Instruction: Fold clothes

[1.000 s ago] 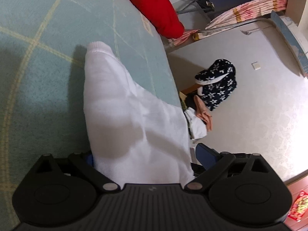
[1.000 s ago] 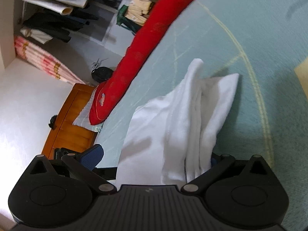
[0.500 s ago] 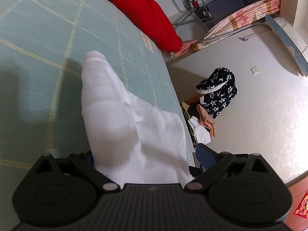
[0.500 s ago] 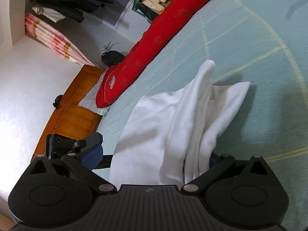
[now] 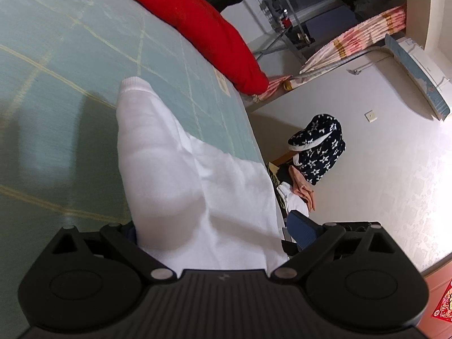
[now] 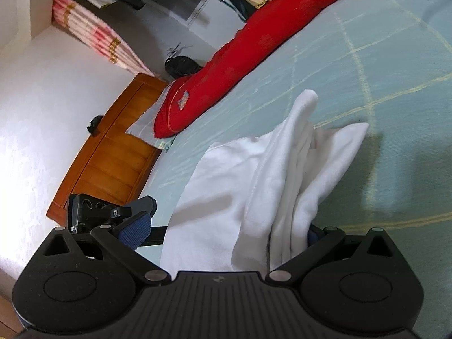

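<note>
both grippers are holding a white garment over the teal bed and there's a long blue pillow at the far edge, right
Not quite: the long pillow is red, not blue, as the right wrist view shows. The rest holds: the left gripper and the right gripper both hold the white garment over the teal bed.

Bare bedsheet [image 5: 56,130] lies beyond the garment; red pillow [image 5: 203,28] borders it.

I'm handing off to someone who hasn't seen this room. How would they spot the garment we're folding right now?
Find the bed with the pale green checked sheet and the long red pillow along its edge. The white garment hangs over that sheet, between the left gripper and the right gripper. It is the only white cloth above the bed; a ribbed cuff ends its sleeve.
</note>
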